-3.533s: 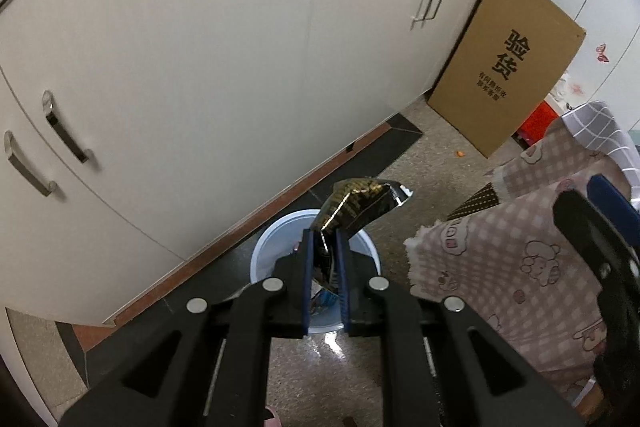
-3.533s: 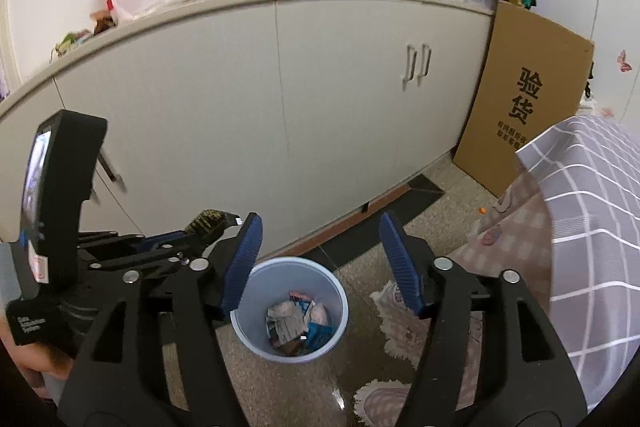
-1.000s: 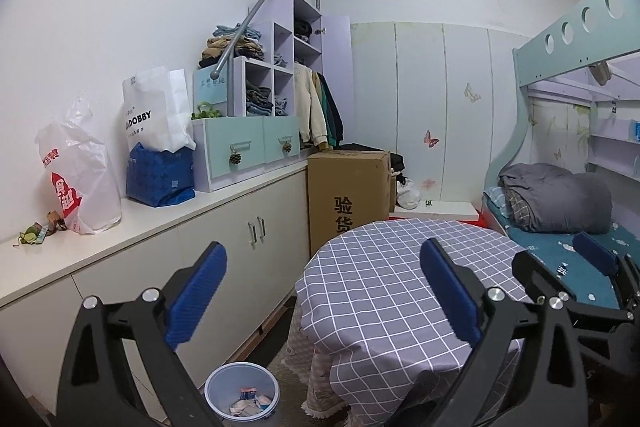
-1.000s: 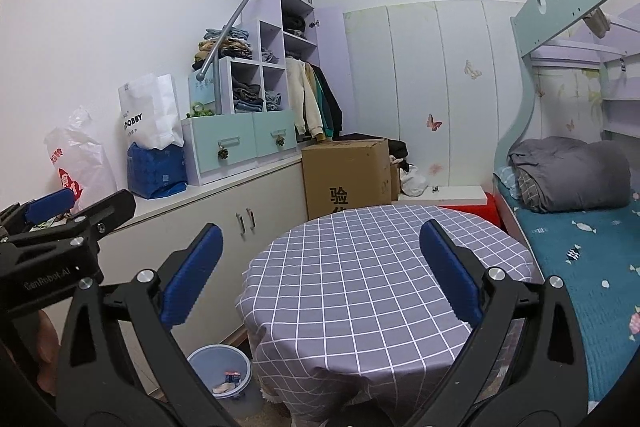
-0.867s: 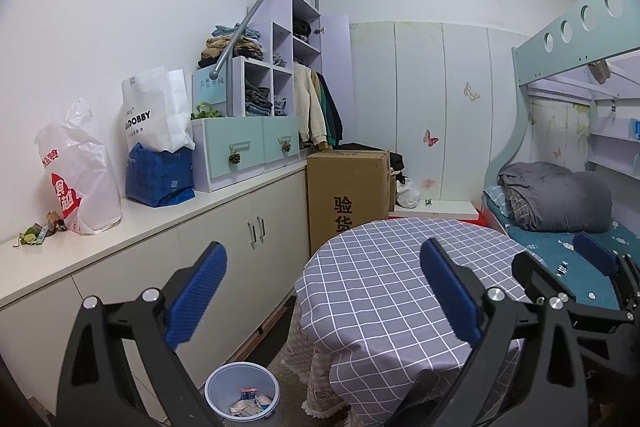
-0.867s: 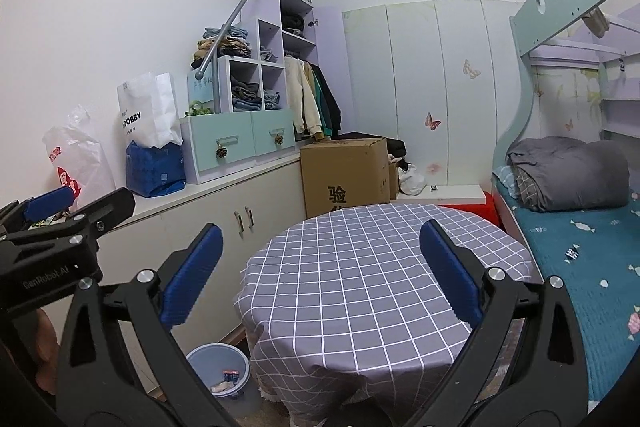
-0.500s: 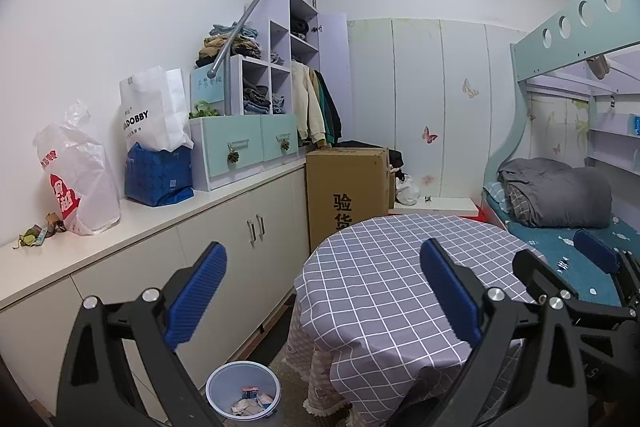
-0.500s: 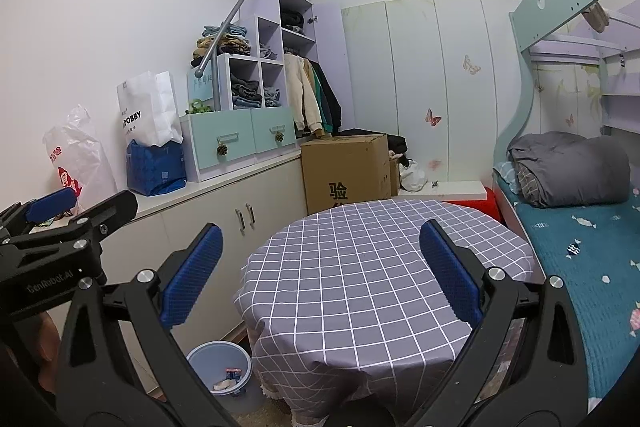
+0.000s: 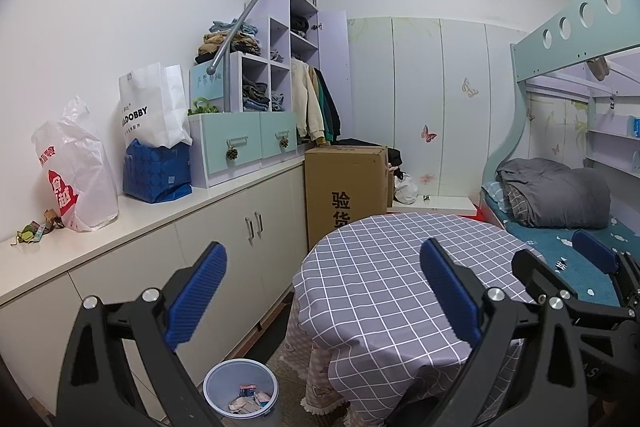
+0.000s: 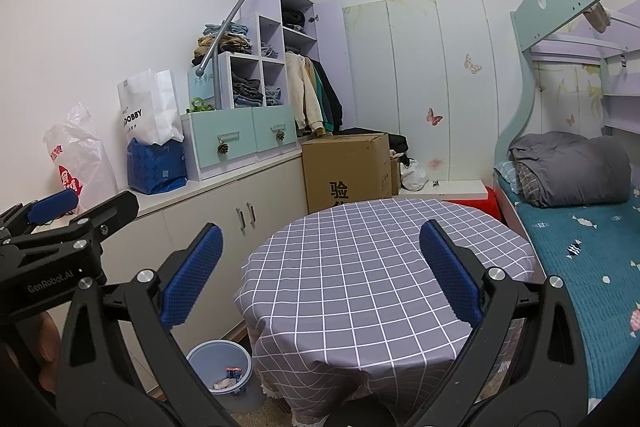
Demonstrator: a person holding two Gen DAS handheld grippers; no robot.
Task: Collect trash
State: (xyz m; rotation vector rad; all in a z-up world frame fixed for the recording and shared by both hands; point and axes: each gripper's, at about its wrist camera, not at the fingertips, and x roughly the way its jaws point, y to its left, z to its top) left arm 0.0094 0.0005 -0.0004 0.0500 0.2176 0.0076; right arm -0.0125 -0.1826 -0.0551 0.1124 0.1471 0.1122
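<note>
Your left gripper (image 9: 322,293) is held up over the room with its jaws spread wide and nothing between the blue pads (image 9: 196,293). Your right gripper (image 10: 320,273) is the same: jaws wide apart, empty, raised above the round table (image 10: 372,267) with the grey checked cloth. In the left view you see the right gripper at the far right edge (image 9: 576,291); in the right view the left gripper shows at the far left (image 10: 52,227), with part of your hand (image 10: 48,355) below it. The bin (image 9: 240,393) stands on the floor between the white cabinets (image 9: 224,267) and the table's skirt, close to both. The trash (image 9: 248,397) lies in the bottom of the bin: a few crumpled wrappers, with a red and blue piece among them. In the right view the bin (image 10: 220,371) sits low, just left of the cloth's hem, partly behind your right gripper's left finger. The tabletop is bare cloth. On the cabinet top sit a white plastic bag (image 9: 76,179), a blue bag (image 9: 156,173) with a white paper bag (image 9: 152,107) in it, and some small scraps (image 9: 36,229) at the left end. A cardboard box (image 9: 344,191) stands behind the table, and a grey quilt (image 9: 556,193) lies on the bed at the right.
</note>
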